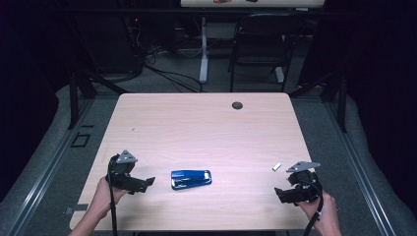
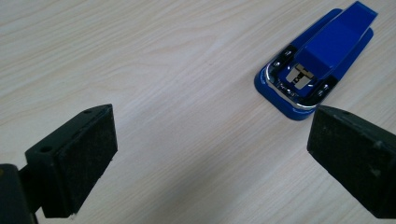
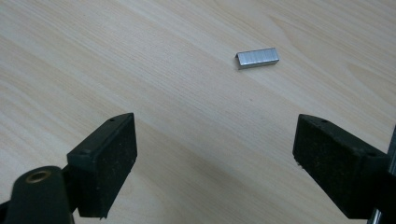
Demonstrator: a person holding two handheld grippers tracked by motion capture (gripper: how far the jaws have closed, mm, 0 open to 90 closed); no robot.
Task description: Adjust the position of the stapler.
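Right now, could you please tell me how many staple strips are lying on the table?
1. The staple strip lies near the table's right edge, just ahead of the right claw and well apart from the stapler. Any strips inside the stapler would be hidden.

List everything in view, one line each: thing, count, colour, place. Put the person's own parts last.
stapler: one, blue with a silver front end, lying on the near middle of the table, between the two tools.
staple strip: one, silver, on the table's near right part, just beyond the right tool.
table: one, light wood, centre of the high view.
cable port: one, dark, round, in the table's far edge.
chair: one, black, on the floor beyond the table.
left tool: one, black, jaws open, above the near left of the table, aimed toward the stapler.
right tool: one, black, jaws open, near right.
hands: two, one holding each tool.
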